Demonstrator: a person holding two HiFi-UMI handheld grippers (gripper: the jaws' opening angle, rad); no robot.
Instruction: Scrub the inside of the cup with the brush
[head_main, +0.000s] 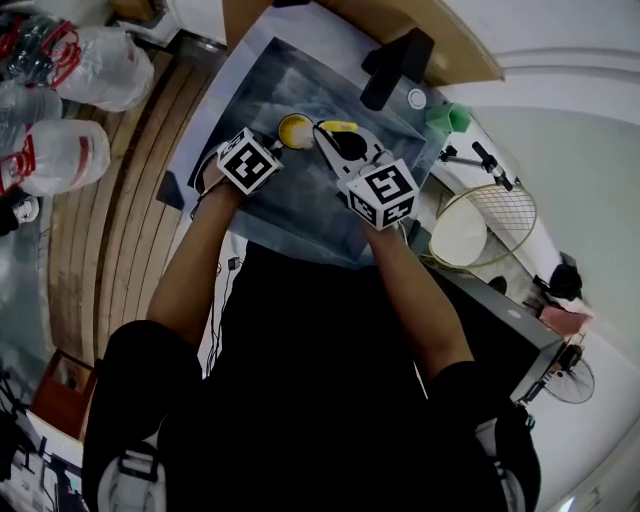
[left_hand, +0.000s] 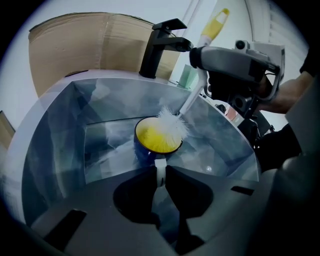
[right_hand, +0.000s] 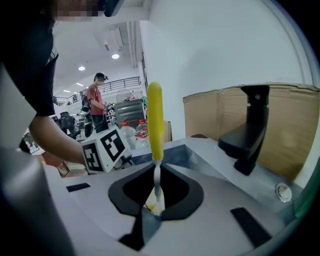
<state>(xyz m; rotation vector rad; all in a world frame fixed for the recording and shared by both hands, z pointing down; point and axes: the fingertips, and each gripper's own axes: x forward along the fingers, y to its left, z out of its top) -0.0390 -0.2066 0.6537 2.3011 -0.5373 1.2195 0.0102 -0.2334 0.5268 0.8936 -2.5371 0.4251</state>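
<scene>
A blue cup with a yellow inside (left_hand: 156, 139) stands in the steel sink (left_hand: 80, 125). My left gripper (left_hand: 160, 172) is shut on its white handle (left_hand: 160, 167). A brush with a white stem and yellow grip (right_hand: 155, 120) is clamped in my right gripper (right_hand: 157, 187). Its white bristle head (left_hand: 171, 125) sits at the cup's right rim, dipping into the yellow interior. In the head view both grippers meet over the cup (head_main: 295, 130), the left gripper (head_main: 262, 158) on its left and the right gripper (head_main: 345, 165) on its right.
A black faucet (left_hand: 162, 42) rises behind the sink, with a cardboard panel (left_hand: 75, 42) along the back wall. A green sponge (head_main: 447, 117) lies at the sink's right corner. Water bottles (head_main: 60, 155) lie on the wooden floor at left. A person (right_hand: 95, 102) stands far off.
</scene>
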